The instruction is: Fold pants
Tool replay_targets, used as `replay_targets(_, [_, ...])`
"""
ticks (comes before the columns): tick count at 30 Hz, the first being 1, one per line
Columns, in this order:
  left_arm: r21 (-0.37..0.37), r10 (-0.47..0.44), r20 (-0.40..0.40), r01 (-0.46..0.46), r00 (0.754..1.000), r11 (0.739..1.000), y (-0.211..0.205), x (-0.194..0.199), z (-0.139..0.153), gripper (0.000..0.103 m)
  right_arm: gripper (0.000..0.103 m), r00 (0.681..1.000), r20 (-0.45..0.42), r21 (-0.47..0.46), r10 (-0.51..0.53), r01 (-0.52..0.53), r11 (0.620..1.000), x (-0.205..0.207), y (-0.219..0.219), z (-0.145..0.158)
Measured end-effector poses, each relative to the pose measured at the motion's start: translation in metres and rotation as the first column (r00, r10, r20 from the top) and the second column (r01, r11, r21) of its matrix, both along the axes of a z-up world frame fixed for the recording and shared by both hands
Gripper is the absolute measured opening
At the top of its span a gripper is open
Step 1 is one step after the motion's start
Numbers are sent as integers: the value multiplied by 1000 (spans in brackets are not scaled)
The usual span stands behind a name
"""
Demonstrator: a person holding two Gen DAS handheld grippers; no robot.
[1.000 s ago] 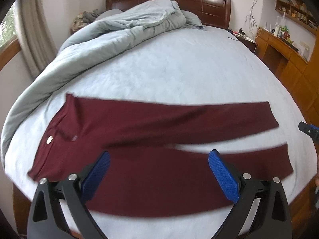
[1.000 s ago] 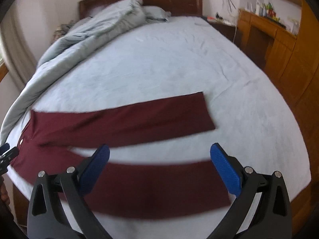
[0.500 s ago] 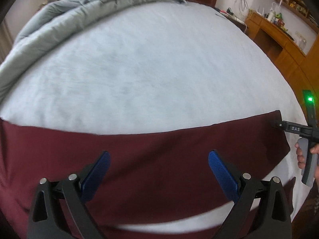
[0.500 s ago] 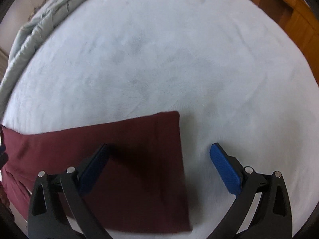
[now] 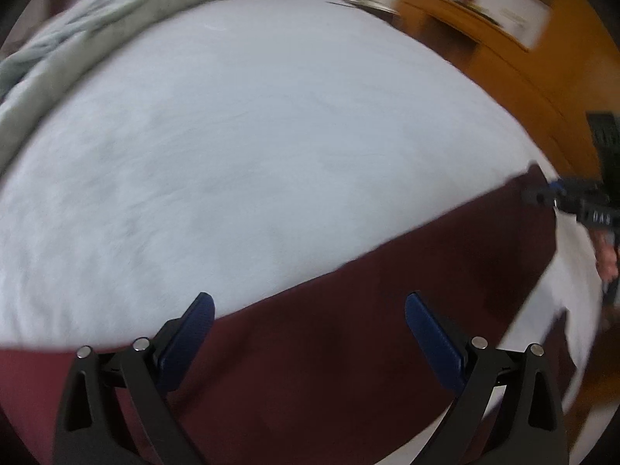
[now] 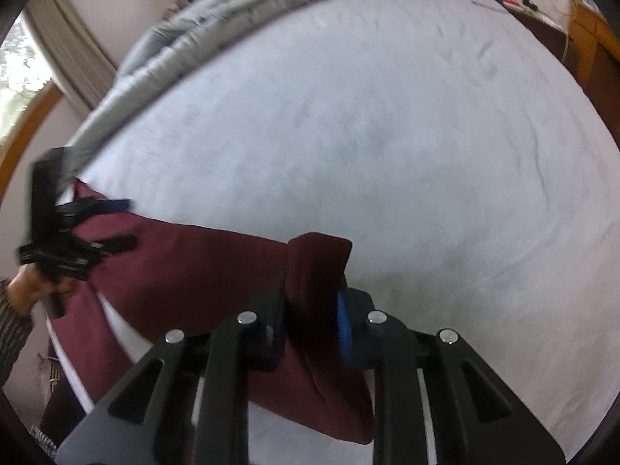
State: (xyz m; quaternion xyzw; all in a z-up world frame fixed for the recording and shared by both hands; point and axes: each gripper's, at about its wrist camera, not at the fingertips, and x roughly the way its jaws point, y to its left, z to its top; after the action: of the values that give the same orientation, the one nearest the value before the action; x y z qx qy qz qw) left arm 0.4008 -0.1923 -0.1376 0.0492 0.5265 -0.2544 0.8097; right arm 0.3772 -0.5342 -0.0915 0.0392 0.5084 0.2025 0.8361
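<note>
Where half a second back the right gripper hung wide open over the flat leg end, now clamped tight on the pants, a bunched tuft of dark red cloth standing up between the pinched pads. Left gripper spread wide, blue fingers straddling the cloth near the waist end, gripping nothing yet. Seen from the right wrist view, low over the far left end of the garment, apparently just above or touching it; contact cannot be told through the blur. Pants stretched lengthwise across the near part of the bed, on the pale sheet, with a second leg showing as a separate dark strip nearer the edge. Rumpled duvet pushed to the head of the bed, well apart from the work. Judged as the opening of the first fold: hem end secured, waist end not yet taken. Next likely need: closing on the waist before any lift, so both ends rise together. Risk if only one end is raised: cloth dragging and the two legs sliding out of line.
</note>
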Motion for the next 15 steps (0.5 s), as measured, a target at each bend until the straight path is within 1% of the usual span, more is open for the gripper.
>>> replay_targets(2, [-31, -84, -17, 84, 996, 996, -10, 7, -1, 99, 20, 1000, 15, 29, 11, -11, 1000, -4, 3, 12])
replay_targets(4, [-58, -144, -35, 142, 989, 988, -19, 15, -2, 99, 20, 999, 33, 43, 31, -32, 999, -12, 1, 23])
replay_targets(8, [-152, -225, -101, 208, 969, 966, -28, 30, -7, 99, 20, 998, 48, 43, 45, -47, 998, -14, 3, 32])
replay_targets(11, [-233, -293, -168, 251, 941, 940, -33, 40, -12, 99, 20, 998, 56, 80, 38, -43, 996, -17, 3, 33])
replay_targets(12, [-250, -313, -188, 263, 931, 932, -34, 43, -15, 99, 20, 997, 63, 101, 35, -41, 994, -18, 1, 35])
replay_targets(15, [-278, -343, -258, 271, 903, 922, -34, 51, -21, 99, 20, 996, 80, 136, 31, -42, 990, -20, -5, 39])
